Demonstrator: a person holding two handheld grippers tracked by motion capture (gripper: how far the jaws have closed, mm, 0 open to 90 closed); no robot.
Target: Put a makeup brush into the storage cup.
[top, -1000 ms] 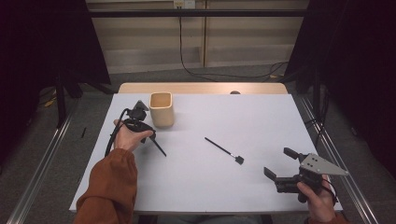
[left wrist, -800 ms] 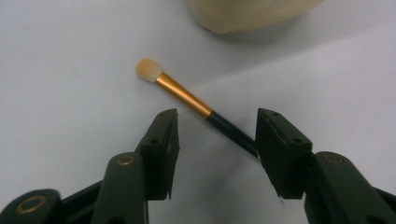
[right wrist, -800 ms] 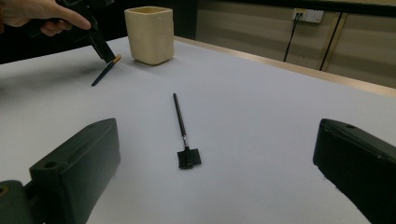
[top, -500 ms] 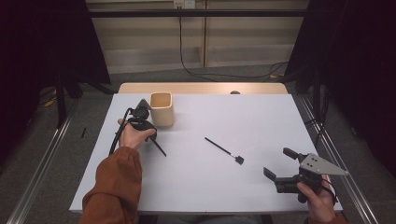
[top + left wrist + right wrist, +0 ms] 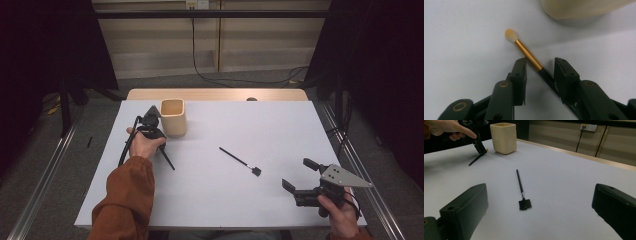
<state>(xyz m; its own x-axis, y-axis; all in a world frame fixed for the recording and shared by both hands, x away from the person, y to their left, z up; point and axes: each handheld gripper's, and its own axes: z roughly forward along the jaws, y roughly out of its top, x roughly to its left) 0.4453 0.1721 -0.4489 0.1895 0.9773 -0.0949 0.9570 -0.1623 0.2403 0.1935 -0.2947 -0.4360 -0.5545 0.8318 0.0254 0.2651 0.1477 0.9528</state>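
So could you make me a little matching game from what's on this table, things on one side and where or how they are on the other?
Things:
1. gold-ferruled brush
2. beige cup
3. black flat-headed brush
4. right gripper

Places or states:
A. lying alone mid-table
B. jaws wide apart, nothing between them
C. between the left gripper's closing jaws
D. standing upright near the table's far left

Pairs: 1-C, 2-D, 3-A, 4-B
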